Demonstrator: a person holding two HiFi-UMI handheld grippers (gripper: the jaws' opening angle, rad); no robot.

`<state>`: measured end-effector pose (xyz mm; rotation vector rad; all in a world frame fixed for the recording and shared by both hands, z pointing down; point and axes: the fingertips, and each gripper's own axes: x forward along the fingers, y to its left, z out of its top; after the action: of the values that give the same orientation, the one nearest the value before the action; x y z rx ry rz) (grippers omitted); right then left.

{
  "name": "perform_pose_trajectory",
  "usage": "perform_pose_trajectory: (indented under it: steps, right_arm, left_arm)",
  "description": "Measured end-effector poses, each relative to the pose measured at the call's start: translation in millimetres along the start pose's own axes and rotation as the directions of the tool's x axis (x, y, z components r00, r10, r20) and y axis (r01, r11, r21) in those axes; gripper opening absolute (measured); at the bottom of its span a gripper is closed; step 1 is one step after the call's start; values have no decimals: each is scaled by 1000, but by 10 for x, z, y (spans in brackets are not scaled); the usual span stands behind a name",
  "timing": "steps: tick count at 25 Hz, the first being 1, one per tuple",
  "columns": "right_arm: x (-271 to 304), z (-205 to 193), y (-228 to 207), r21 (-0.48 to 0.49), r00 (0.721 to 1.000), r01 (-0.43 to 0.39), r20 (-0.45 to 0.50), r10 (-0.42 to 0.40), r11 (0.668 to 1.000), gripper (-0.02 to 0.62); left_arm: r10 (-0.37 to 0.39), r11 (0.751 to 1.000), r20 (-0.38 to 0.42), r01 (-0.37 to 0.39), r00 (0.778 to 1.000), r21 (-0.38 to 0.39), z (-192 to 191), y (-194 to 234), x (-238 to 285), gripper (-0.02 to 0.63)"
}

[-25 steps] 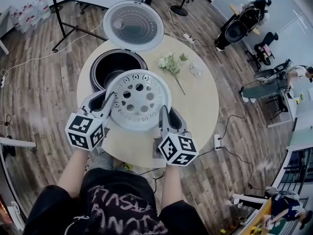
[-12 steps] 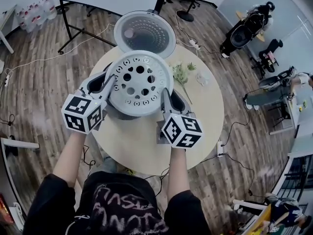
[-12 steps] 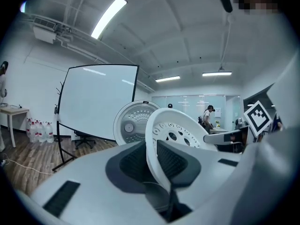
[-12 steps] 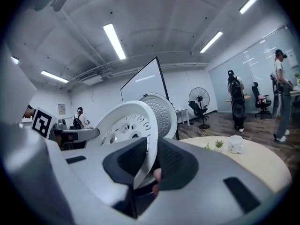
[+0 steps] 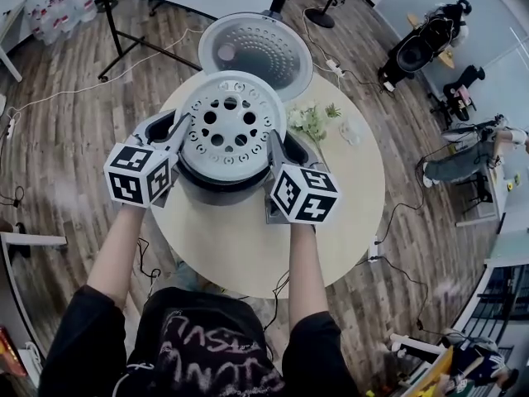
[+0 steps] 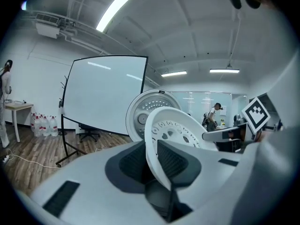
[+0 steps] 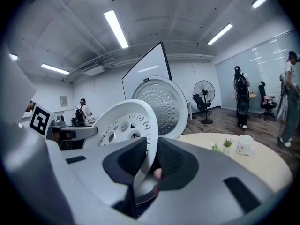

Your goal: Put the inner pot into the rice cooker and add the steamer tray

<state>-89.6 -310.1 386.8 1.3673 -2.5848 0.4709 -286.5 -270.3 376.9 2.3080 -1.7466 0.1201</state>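
Both grippers have carried the one steamer tray (image 5: pixel 229 126) away from the person and up the picture, from the near part of the counter (image 5: pixel 248 251) to a spot over the single rice cooker (image 5: pixel 216 190), whose opening it now hides. In the head view the left gripper (image 5: pixel 178 136) and the right gripper (image 5: pixel 277 150) hold the tray at opposite edges. The cooker's one lid (image 5: pixel 256 48) stands open behind it. One small plant (image 5: pixel 310 121) and one cup (image 5: pixel 351 131) lie on the counter to the right.

In the left gripper view the left gripper's (image 6: pixel 152 162) two fingers (image 6: pixel 132 165) stand narrow, pinching the tray's (image 6: pixel 171 130) white rim. Beyond are the lid (image 6: pixel 139 112) and the right gripper's marker cube (image 6: pixel 258 114).

In the right gripper view the right gripper's (image 7: pixel 146 162) two fingers (image 7: pixel 132 161) also stand narrow, clamped on the tray's (image 7: pixel 123 125) rim. The lid (image 7: pixel 165 104) rises behind it. The plant (image 7: pixel 227 143) and the cup (image 7: pixel 244 144) stand on the counter (image 7: pixel 267 170).
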Motion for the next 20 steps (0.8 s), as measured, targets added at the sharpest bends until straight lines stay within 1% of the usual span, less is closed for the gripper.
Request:
perform_pose_trajectory:
  steps: [7, 13, 17, 20]
  right_arm:
    - [198, -262, -39, 0, 997, 14, -73, -14, 1000, 78]
    - [289, -462, -130, 5, 992, 31, -124, -30, 1000, 81]
    - [330, -525, -151, 7, 989, 29, -145, -27, 1000, 84]
    - [352, -560, -170, -14, 987, 38, -153, -40, 999, 86]
  left_arm:
    - [3, 999, -63, -5, 998, -37, -323, 145, 127, 89]
    - [-9, 999, -110, 4, 994, -45, -516, 171, 248, 92]
    - [-19, 997, -128, 10, 992, -70, -624, 189, 285, 97]
    - [-18, 997, -146, 8, 989, -71, -713, 204, 309, 107]
